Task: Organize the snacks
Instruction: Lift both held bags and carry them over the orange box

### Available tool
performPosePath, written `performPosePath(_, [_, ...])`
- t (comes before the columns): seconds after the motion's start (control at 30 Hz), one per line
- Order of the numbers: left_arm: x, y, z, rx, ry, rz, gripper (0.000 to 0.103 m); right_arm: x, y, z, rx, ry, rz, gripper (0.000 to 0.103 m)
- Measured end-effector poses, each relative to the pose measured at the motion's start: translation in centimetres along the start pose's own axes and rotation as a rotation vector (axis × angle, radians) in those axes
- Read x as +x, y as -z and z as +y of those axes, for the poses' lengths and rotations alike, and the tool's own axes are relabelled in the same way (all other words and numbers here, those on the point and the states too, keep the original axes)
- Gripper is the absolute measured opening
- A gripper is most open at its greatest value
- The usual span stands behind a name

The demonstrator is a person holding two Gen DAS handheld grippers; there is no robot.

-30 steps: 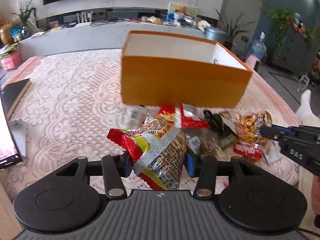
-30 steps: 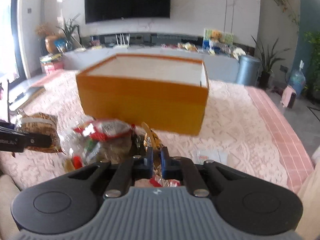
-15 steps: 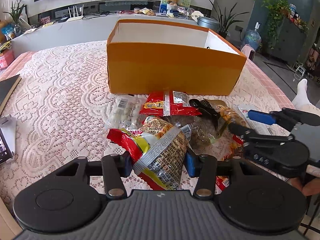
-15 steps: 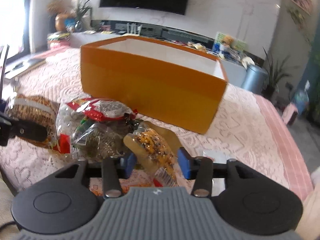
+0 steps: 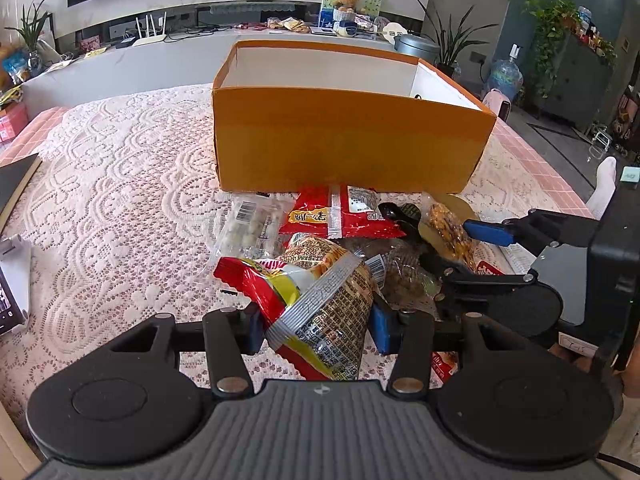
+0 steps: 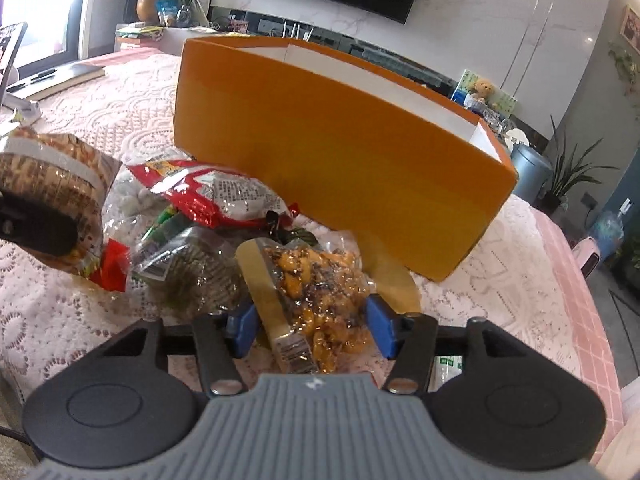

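Left wrist view: the left gripper (image 5: pixel 316 326) is clamped on a red and silver snack bag (image 5: pixel 320 304) whose long axis runs forward toward the orange box (image 5: pixel 344 144), which stands straight ahead beyond the snack pile on the bench (image 5: pixel 120 200).

Right wrist view: the right gripper (image 6: pixel 312 330) brackets a clear bag of yellow snacks (image 6: pixel 320 292), fingers apparently touching its sides; the box lies ahead, slightly right.
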State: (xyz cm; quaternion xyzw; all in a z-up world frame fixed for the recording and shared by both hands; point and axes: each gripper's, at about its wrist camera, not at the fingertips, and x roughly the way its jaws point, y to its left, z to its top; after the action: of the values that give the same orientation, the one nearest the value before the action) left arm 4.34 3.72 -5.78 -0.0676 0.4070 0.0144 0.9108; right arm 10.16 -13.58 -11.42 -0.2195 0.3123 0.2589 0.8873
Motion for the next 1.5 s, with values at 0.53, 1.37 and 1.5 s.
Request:
performPosePath(0.53, [-1.3, -0.8, 0.2, 0.003, -0.003, -0.038, 0.056, -5.8, -1.5, -3.8, 0.217, 0.003, -0.081, 0.022])
performPosePath(1.37, [-1.2, -14.1, 0.7, 0.006, 0.016, -0.228, 0.056, -7.3, -13.9, -6.8, 0.233, -0.046, -0.336, 0.022])
performPosePath(1.5, [0.8, -15.3, 0.6, 0.025, 0.009, -0.208, 0.056, -4.4, -15.2, -7.1, 0.259, -0.030, -0.302, 0.022])
